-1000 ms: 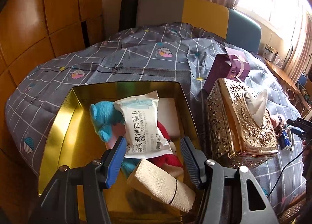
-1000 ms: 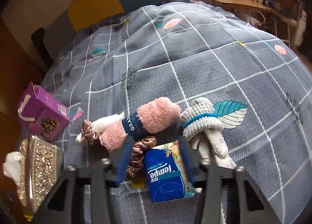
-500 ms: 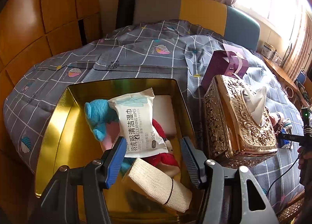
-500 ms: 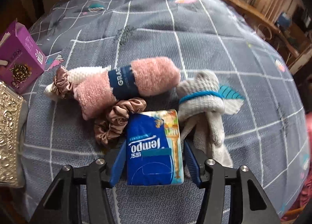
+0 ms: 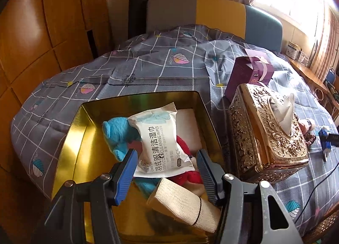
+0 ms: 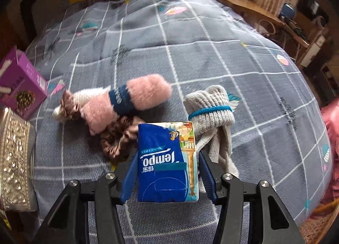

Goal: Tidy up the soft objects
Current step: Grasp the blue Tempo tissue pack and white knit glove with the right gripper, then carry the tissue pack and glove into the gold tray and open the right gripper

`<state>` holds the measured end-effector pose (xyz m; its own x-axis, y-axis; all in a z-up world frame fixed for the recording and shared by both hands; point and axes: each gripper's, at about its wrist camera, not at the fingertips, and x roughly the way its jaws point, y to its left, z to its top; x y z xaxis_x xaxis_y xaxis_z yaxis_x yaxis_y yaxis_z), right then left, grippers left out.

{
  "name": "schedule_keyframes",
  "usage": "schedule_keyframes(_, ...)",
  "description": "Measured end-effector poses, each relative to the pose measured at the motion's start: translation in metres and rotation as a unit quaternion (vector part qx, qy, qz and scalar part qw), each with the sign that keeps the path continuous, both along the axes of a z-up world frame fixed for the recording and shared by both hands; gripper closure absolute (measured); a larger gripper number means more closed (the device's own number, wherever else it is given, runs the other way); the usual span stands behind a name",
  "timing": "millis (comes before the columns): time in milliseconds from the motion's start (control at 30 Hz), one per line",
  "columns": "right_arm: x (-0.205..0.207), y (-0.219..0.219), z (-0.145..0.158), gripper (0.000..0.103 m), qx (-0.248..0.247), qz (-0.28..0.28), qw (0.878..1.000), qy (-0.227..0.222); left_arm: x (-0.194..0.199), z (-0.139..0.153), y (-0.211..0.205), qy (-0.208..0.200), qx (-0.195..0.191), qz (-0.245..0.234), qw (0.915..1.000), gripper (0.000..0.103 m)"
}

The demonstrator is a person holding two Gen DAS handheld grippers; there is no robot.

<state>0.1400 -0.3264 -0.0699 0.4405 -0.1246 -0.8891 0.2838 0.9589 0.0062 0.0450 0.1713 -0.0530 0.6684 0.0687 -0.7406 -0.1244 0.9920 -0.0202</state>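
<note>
My right gripper is shut on a blue Tempo tissue pack and holds it above the bed. Behind it lie a pink fluffy sock roll, a brown scrunchie and a grey knitted sock bundle. My left gripper is open and empty above a gold tin box. The tin holds a white wet-wipes pack, a blue plush, a red plush and a beige rolled bandage.
An ornate gold tissue box stands right of the tin, also at the left edge of the right wrist view. A purple carton stands behind it. Grey checked bedspread; wooden wall at left.
My right gripper closed on the Tempo pack and lifted it off the bed. My left gripper stayed open over the tin, shifting slightly.
</note>
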Motion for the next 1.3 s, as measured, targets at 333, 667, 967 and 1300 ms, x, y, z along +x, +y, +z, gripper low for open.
schedule_keyframes(333, 0.067, 0.049, 0.061, 0.048, 0.029, 0.064, 0.997, -0.041, -0.006, -0.004, 0.006, 0.000, -0.011, -0.003, 0.9999, 0.045)
schedule_keyframes(667, 0.095, 0.216, 0.122, 0.048, 0.092, 0.236, 0.963, -0.095, -0.017, -0.010, 0.035, 0.004, -0.019, 0.024, 0.9995, 0.045)
schedule_keyframes(967, 0.030, 0.380, 0.106, 0.048, 0.143, 0.439, 0.885, -0.056, -0.036, -0.015, 0.092, 0.006, -0.031, 0.097, 0.9948, 0.045)
schedule_keyframes(1300, -0.028, 0.487, 0.026, 0.048, 0.165, 0.515, 0.841, 0.007, -0.053, -0.015, 0.127, -0.003, -0.041, 0.153, 0.9874, 0.045)
